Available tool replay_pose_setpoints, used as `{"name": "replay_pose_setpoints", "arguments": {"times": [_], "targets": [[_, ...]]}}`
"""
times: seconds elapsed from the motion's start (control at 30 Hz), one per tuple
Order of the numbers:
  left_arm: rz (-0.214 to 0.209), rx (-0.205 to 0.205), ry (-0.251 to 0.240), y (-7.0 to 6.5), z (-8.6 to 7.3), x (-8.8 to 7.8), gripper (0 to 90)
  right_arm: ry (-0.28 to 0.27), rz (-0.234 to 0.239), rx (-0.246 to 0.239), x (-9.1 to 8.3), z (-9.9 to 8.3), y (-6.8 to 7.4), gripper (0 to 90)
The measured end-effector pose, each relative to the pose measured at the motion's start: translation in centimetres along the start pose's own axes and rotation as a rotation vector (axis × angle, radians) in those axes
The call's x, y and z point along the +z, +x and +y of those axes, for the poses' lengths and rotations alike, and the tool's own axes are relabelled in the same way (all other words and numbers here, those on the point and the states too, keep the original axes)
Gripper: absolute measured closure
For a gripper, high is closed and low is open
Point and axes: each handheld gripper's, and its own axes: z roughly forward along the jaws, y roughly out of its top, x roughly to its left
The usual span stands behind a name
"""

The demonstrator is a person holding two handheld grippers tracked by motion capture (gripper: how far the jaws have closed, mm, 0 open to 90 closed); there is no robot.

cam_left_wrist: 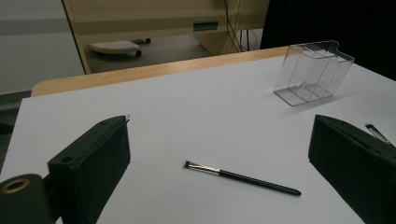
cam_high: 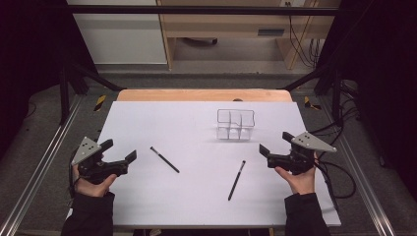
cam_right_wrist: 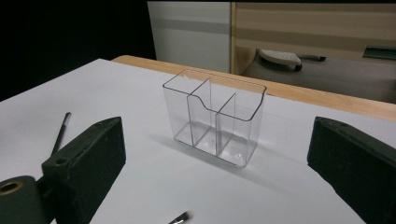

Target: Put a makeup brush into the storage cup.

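A clear plastic organiser (cam_high: 236, 124) with several compartments stands upright on the white table sheet (cam_high: 196, 201), right of centre at the back. Two thin black makeup brushes lie flat on the sheet: one (cam_high: 164, 160) left of centre, the other (cam_high: 236, 180) right of centre. My left gripper (cam_high: 118, 150) hovers open at the left, and the left brush (cam_left_wrist: 243, 176) lies on the sheet between and beyond its jaws. My right gripper (cam_high: 276, 143) hovers open at the right, facing the organiser (cam_right_wrist: 215, 116). Nothing is held in either.
The sheet covers a wooden tabletop whose far edge (cam_high: 204, 95) shows bare. Black frame posts (cam_high: 66, 83) and cables (cam_high: 344, 172) flank the table. A wooden desk (cam_high: 221, 24) stands on the floor beyond.
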Motion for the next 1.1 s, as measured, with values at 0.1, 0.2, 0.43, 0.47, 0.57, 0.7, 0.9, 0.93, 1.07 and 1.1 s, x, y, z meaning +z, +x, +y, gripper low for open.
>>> {"name": "replay_pose_setpoints", "arguments": {"times": [0.1,0.2,0.43,0.47,0.57,0.7,0.9,0.93,1.07,1.1], "targets": [[0.003,0.001,0.004,-0.1,0.0,0.0,4.8,0.001,-0.005,0.001,-0.1,0.0,-0.1,4.7],[0.002,0.003,0.009,-0.1,-0.1,0.0,4.8,0.003,-0.017,0.008,-0.3,0.0,-0.3,4.7],[0.004,-0.004,0.025,0.1,-0.5,0.2,4.9,0.025,-0.033,0.007,-0.4,0.0,-0.3,4.8],[0.004,-0.004,0.025,0.1,-0.5,0.2,5.0,0.028,-0.033,0.010,-0.4,0.0,-0.3,4.8],[0.004,-0.003,0.031,0.1,-0.6,0.3,5.0,0.036,-0.034,0.012,-0.3,-0.1,-0.2,4.8],[0.000,-0.005,0.041,0.1,-0.8,0.5,5.0,0.057,-0.036,0.011,-0.1,-0.2,0.0,5.2],[-0.005,-0.008,0.054,0.1,-1.1,0.7,5.0,0.077,-0.032,0.001,0.1,-0.3,0.5,5.4],[-0.005,-0.008,0.054,0.1,-1.1,0.7,5.0,0.080,-0.033,0.002,0.1,-0.3,0.6,5.5],[-0.004,-0.004,0.063,0.0,-1.3,0.9,5.0,0.101,-0.035,-0.006,0.4,-0.4,1.1,5.6],[-0.004,-0.004,0.063,0.0,-1.3,0.9,4.9,0.106,-0.036,-0.011,0.4,-0.4,1.2,5.7]]}}
